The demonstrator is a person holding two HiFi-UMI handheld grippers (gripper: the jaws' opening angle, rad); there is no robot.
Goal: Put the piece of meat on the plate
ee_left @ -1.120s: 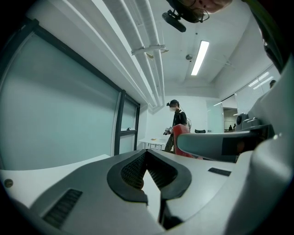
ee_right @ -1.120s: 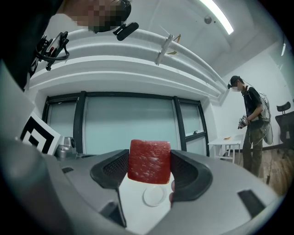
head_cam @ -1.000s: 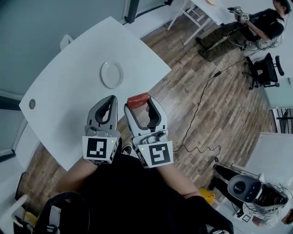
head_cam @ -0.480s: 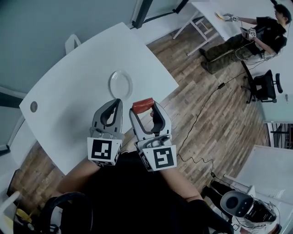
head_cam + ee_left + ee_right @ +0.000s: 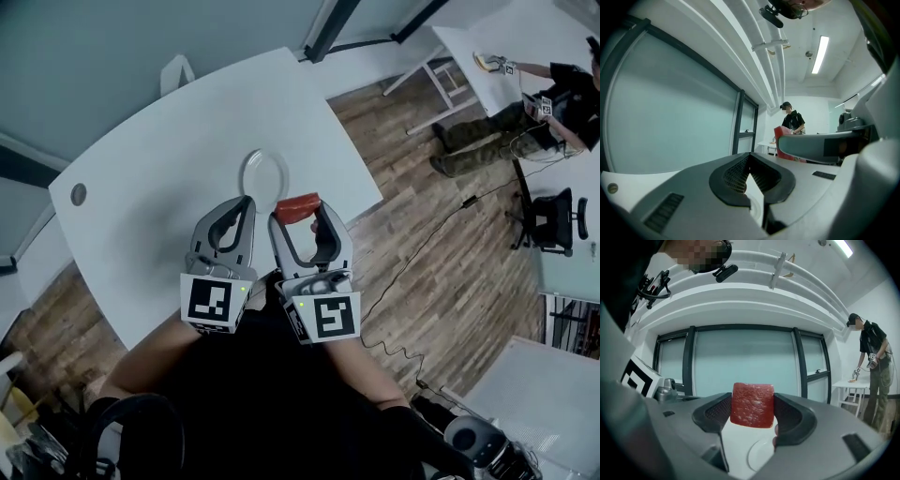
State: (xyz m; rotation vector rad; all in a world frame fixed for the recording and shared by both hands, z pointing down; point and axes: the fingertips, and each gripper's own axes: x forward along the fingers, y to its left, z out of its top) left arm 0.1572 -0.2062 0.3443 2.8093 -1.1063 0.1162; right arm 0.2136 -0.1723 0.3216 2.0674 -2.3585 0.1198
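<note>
meat (image 5: pixel 297 205) nearer plate (image 5: pixel 253 173), right hand-held gripper (image 5: pixel 300 215) advanced

No legible text, brand or number in any view. Only signs: black-and-white square markers, one on cube of left hand-held gripper (image 5: pixel 242 202), one on right hand-held gripper (image 5: pixel 298 208).

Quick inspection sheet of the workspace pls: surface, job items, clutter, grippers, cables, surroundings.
Surface: white table, holds the plate and a round grommet.
Job's things: piece of meat held in the air; plate empty, just ahead of the grippers.
Clutter: nothing seen.
Grippers: right gripper shut on the piece of meat; left gripper shut, empty.
Cables: black cable on the wood floor, off the table.
Surroundings: second person at another table; office chair.
</note>
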